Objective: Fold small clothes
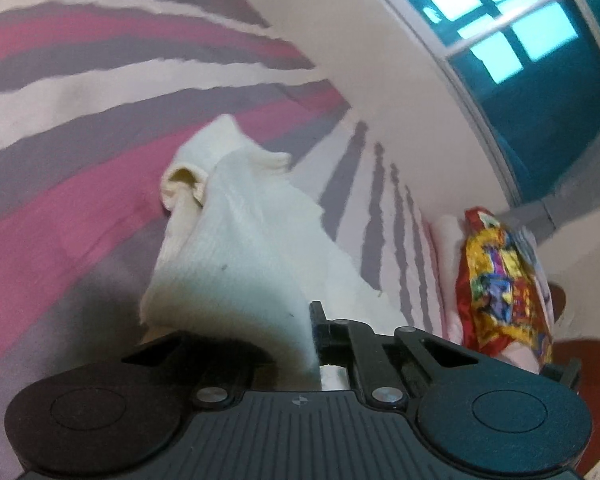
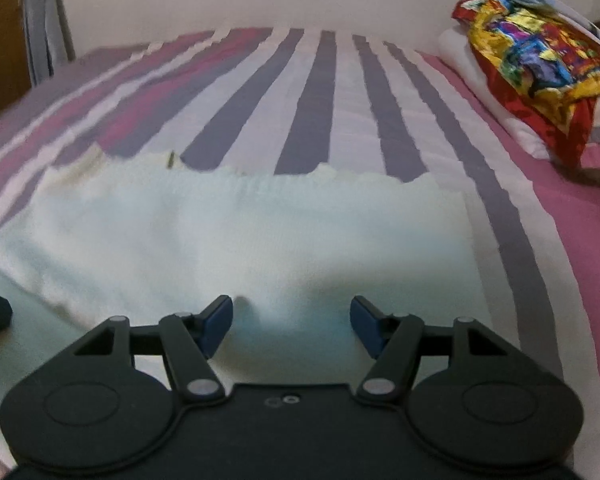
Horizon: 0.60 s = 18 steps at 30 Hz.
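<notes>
Left hand-held gripper pinching a cream knit garment over the striped bed; right hand-held gripper spread above it.

Left wrist view: the left hand-held gripper (image 1: pixel 315 340) is pressed together on an edge of the cream knit garment (image 1: pixel 236 248), which hangs lifted above the striped bedspread (image 1: pixel 60 128). A multicoloured cloth (image 1: pixel 500 280) lies at the right; a window (image 1: pixel 520 20) is above. No legible writing.
Right wrist view: the right hand-held gripper (image 2: pixel 292 320) is spread, fingers apart over the garment (image 2: pixel 240 232) lying flat on the bedspread (image 2: pixel 312 100). Bare bedspread extends beyond its far edge.
</notes>
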{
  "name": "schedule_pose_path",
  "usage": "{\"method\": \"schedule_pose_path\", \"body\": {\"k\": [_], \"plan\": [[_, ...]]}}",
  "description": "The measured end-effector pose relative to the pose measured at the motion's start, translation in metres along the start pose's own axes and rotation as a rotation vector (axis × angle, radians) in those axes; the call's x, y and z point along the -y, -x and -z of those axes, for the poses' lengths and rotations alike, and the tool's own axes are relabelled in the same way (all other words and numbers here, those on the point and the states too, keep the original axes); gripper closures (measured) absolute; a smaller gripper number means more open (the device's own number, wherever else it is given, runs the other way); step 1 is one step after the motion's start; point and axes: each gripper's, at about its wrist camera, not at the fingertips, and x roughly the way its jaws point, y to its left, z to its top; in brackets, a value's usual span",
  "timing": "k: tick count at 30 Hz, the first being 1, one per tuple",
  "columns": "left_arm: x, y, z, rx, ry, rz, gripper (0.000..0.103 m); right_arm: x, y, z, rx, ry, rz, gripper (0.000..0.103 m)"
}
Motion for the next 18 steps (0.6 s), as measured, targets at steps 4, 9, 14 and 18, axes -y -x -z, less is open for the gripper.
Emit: {"method": "schedule_pose_path", "body": {"k": [4, 9, 14, 18], "plan": [[0.034, 0.0, 0.006, 0.004, -0.191, 0.02, 0.095, 0.017, 0.009, 0.0, 0.005, -0.039, -0.052, 0.038], [0.087, -0.012, 0.023, -0.056, -0.491, 0.059, 0.095, 0.044, 0.017, 0.003, 0.005, -0.105, -0.087, 0.038], [0.129, -0.034, 0.057, -0.171, -0.773, 0.08, 0.095, 0.078, 0.022, 0.005, -0.007, -0.206, -0.156, 0.039], [0.139, -0.041, 0.071, -0.238, -0.837, 0.082, 0.095, 0.103, 0.026, -0.001, -0.006, -0.239, -0.194, 0.038]]}}
